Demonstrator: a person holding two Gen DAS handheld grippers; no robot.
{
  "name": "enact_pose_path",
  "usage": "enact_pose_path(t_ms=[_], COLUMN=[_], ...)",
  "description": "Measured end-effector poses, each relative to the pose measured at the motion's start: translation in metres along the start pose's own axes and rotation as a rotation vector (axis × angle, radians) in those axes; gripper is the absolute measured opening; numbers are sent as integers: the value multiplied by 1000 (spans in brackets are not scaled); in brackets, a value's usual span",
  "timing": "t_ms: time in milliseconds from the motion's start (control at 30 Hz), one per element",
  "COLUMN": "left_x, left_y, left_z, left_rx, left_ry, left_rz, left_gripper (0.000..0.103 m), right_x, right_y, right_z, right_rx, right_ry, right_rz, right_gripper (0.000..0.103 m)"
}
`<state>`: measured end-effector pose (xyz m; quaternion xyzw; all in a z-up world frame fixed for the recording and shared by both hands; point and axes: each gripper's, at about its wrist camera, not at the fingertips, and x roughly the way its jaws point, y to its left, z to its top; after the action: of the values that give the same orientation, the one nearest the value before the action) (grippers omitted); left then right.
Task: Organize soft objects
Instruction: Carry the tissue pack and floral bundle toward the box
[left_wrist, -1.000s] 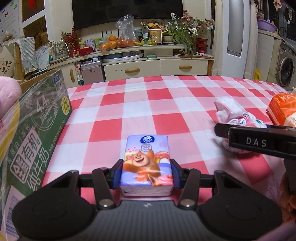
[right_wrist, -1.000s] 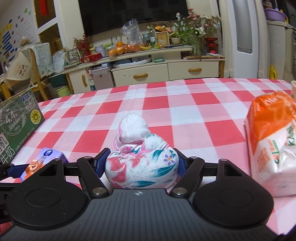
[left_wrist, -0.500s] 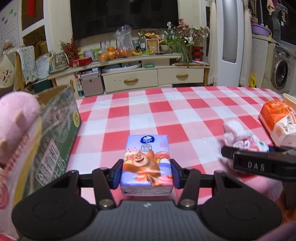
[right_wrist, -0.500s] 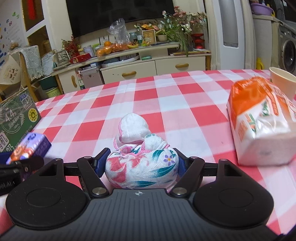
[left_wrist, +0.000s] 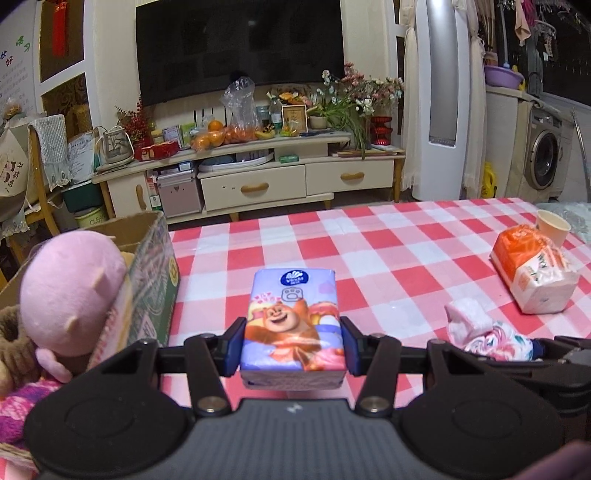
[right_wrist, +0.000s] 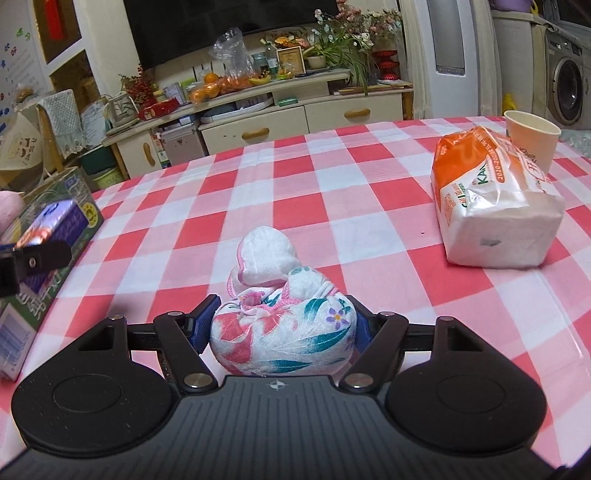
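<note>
A person's left gripper (left_wrist: 293, 341) clamps a small purple tissue packet printed with a cartoon bear (left_wrist: 293, 325), its blue pads pressed on the packet's two long sides so that its long axis runs straight ahead toward twelve o'clock, clear above the red-and-white checked tablecloth (left_wrist: 388, 258). The relation that matters for the coming move, as it appears, is the open green-printed cardboard carton (left_wrist: 155, 280) lying at about ten o'clock from those fingers, close beside them and nearer this hand than the other; a round pink plush toy (left_wrist: 70, 288) already sits in it at nine o'clock and fills much of the near end, so the packet would probably need to clear the carton wall and land beyond or beside the plush. The right gripper (right_wrist: 282, 328) grasps a knotted floral cloth bundle in white, pink and teal (right_wrist: 282, 321), pads pressed into both flanks and its white knot pointing toward twelve o'clock; whether it rests on the cloth or hangs just above cannot be told. From the right wrist view the carton (right_wrist: 70, 206) lies far off at nine to ten o'clock, with the left gripper and its packet between. Left on the table at two o'clock from the bundle are an orange-and-white plastic-wrapped pack of paper tissues (right_wrist: 491, 206) and, just behind and touching it, a beige paper cup (right_wrist: 530, 138).
</note>
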<state>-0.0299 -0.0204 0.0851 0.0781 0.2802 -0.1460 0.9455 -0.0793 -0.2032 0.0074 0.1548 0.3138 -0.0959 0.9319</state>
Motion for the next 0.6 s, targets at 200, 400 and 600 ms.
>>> enact_pose_path(t_ms=[200, 400, 600], left_x=[-15, -29, -43], left_y=[12, 27, 45], left_z=[7, 14, 23], left_rx=[-10, -27, -56], left_ry=[-20, -43, -72], left_rz=[-12, -17, -19], left_gripper=[51, 51, 51], right_x=[-12, -23, -28], right_y=[13, 31, 55], right_z=[-4, -2, 9], right_rx=[-40, -90, -117], right_ry=[-3, -16, -32], right_rz=[7, 24, 70], right_gripper=[88, 88, 88])
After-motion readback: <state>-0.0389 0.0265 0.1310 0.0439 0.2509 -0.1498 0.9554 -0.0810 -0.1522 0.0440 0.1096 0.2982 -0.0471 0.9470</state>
